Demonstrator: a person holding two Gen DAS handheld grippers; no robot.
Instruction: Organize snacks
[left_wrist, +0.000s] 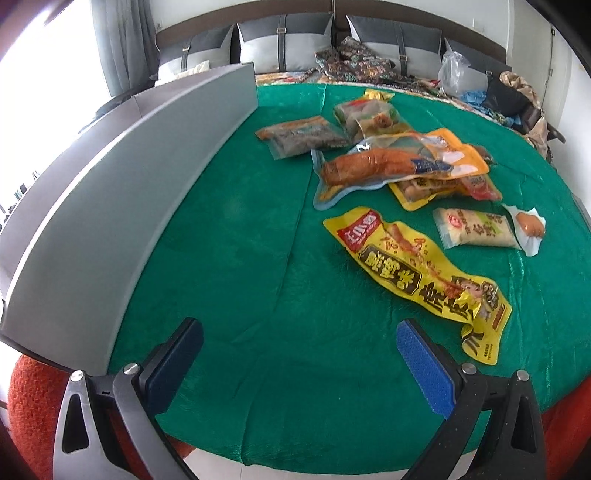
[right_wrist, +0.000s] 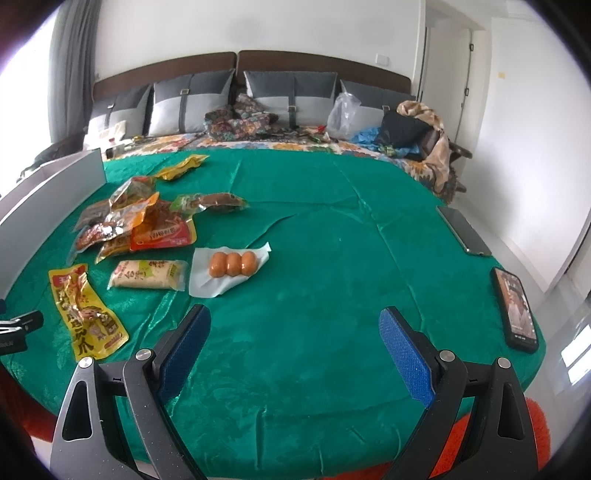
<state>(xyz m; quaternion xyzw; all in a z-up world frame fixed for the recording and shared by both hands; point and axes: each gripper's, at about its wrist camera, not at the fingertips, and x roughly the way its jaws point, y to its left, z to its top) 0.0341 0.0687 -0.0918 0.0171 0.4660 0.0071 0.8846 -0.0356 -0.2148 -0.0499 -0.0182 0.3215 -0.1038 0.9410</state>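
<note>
With both claws spread and empty, left claw (left_wrist: 299, 354) and right claw (right_wrist: 293, 341) hover over the green counter (right_wrist: 332, 229); snack packets (left_wrist: 399, 166) lie centre-right in the left view, so take the nearest yellow packet (left_wrist: 417, 273) by one flat edge

In the pile of snack packets (left_wrist: 402, 162), the lower ones are lying half-hidden under the clear pack on top, and their print is too small to read. The gray box (left_wrist: 110, 206) is running off the left edge. The far phone (right_wrist: 465, 230) is showing too blurred to make out.
</note>
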